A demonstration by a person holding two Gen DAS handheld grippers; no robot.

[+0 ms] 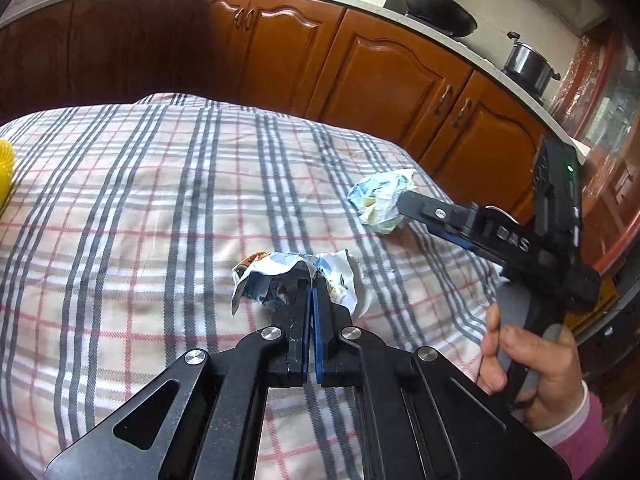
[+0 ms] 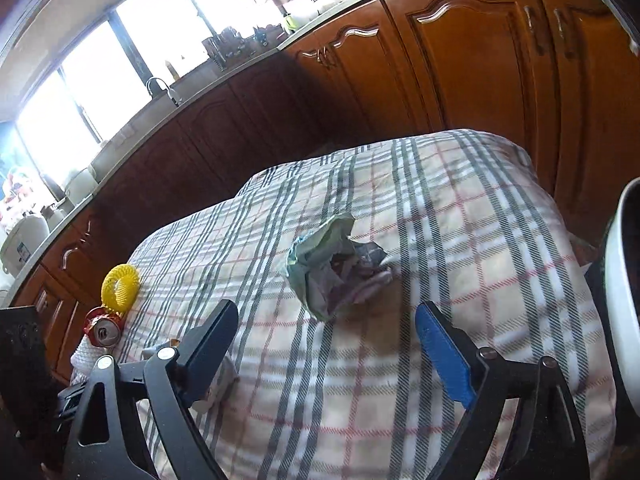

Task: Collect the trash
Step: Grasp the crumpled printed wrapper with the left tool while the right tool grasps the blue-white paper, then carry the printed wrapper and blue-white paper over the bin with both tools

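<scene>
left gripper [image 1: 311, 280] fingers pinched on crumpled wrapper [image 1: 332, 280] | right gripper [image 2: 326, 316] fingers spread, empty | second paper wad [image 2: 336, 268] seen dead ahead between them, on tabletop [image 2: 500, 240]

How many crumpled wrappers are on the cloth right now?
2. One crumpled wrapper is pinched in the left tool; the other lies ahead of the open right tool. More could be hidden.

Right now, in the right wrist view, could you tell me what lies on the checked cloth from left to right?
Red can → yellow ring → crumpled wrapper → white bowl rim at the right edge.
</scene>
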